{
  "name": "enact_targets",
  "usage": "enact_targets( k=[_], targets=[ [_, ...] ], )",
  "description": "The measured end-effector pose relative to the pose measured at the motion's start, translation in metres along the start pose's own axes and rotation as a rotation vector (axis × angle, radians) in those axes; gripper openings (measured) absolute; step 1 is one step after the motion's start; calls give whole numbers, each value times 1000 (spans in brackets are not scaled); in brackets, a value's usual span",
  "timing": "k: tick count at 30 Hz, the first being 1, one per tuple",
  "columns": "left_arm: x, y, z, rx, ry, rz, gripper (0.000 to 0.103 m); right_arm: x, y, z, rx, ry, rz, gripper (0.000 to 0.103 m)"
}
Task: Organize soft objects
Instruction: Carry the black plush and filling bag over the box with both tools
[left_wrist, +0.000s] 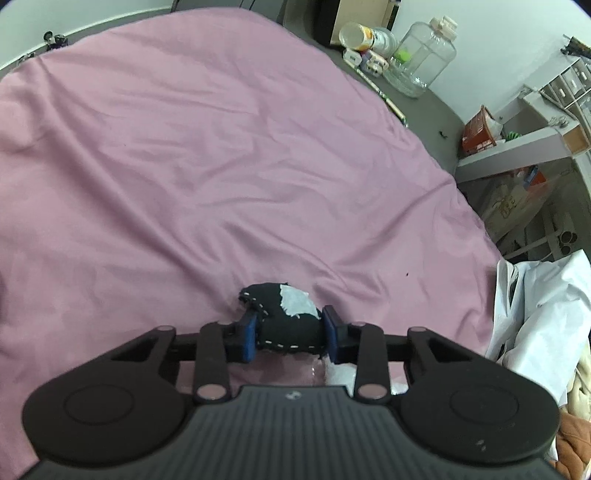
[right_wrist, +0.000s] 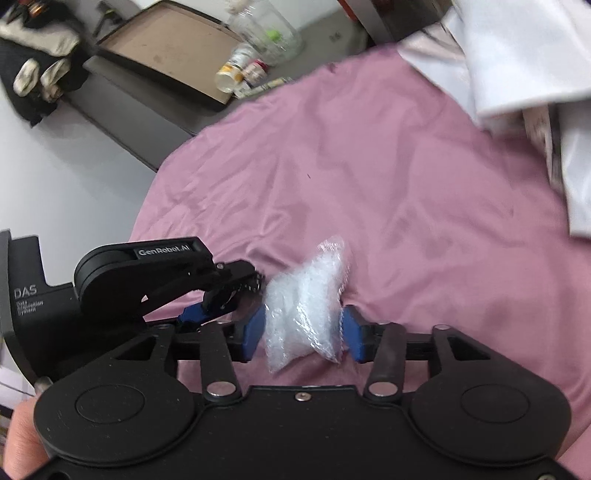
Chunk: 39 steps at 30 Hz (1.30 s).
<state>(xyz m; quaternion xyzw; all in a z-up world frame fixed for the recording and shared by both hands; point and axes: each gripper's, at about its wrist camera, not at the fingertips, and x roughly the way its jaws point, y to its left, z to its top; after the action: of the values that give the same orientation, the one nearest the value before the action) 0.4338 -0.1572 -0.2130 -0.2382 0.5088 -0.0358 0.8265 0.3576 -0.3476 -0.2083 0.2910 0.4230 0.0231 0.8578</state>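
A small black stuffed piece (left_wrist: 284, 325) with white stitching and a white patch sits low on the pink bedsheet (left_wrist: 221, 166). My left gripper (left_wrist: 290, 338) is shut on it, one blue pad pressed into each side. In the right wrist view a clear plastic bag of white filling (right_wrist: 303, 306) lies on the sheet (right_wrist: 406, 184). My right gripper (right_wrist: 303, 334) is open around the bag, a blue pad close beside each flank without squeezing it. The left gripper's black body (right_wrist: 147, 280) shows just left of the bag.
White cloth and bags (left_wrist: 539, 325) are heaped at the bed's right edge, and white fabric (right_wrist: 517, 55) lies beyond the bag. A glass jar (left_wrist: 421, 55), cans and a shelf stand past the bed. A hand (right_wrist: 22, 435) holds the right gripper.
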Motion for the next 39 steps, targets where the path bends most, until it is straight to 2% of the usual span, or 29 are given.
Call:
enact_targets(
  k=[2, 4, 7, 10, 12, 13, 14, 17, 30, 32, 34, 39],
  targets=[
    [-6, 2, 1, -1, -9, 0, 34, -3, 11, -1, -63, -25, 0, 66],
    [-14, 7, 2, -11, -21, 4, 34, -2, 18, -2, -105, -27, 9, 69],
    [-28, 12, 4, -4, -45, 12, 34, 8, 28, -9, -188, -3, -3, 81],
    [-42, 18, 7, -4, -57, 21, 34, 28, 32, -19, -243, 54, -32, 81],
    [-52, 21, 8, 0, -66, 32, 34, 31, 36, -23, -284, 35, -54, 74],
    [-57, 22, 8, 6, -72, 35, 34, 30, 40, -24, -305, 25, -68, 58],
    [-62, 23, 8, 11, -76, 35, 34, 28, 41, -23, -313, 22, -73, 51],
    [-80, 26, 7, 31, -92, 28, 34, 19, 42, -17, -283, 15, -25, 45],
    [-155, 41, 1, 61, -147, -9, 34, -31, 73, -17, -365, -73, 22, 30],
    [-166, 43, 0, 63, -156, -13, 34, -35, 79, -18, -379, -81, 34, 22],
    [-176, 46, -1, 70, -167, -14, 34, -39, 82, -19, -387, -85, 42, 0],
    [-188, 57, -4, 63, -175, 6, 34, -44, 85, -21, -392, -84, 51, 0]
  ],
)
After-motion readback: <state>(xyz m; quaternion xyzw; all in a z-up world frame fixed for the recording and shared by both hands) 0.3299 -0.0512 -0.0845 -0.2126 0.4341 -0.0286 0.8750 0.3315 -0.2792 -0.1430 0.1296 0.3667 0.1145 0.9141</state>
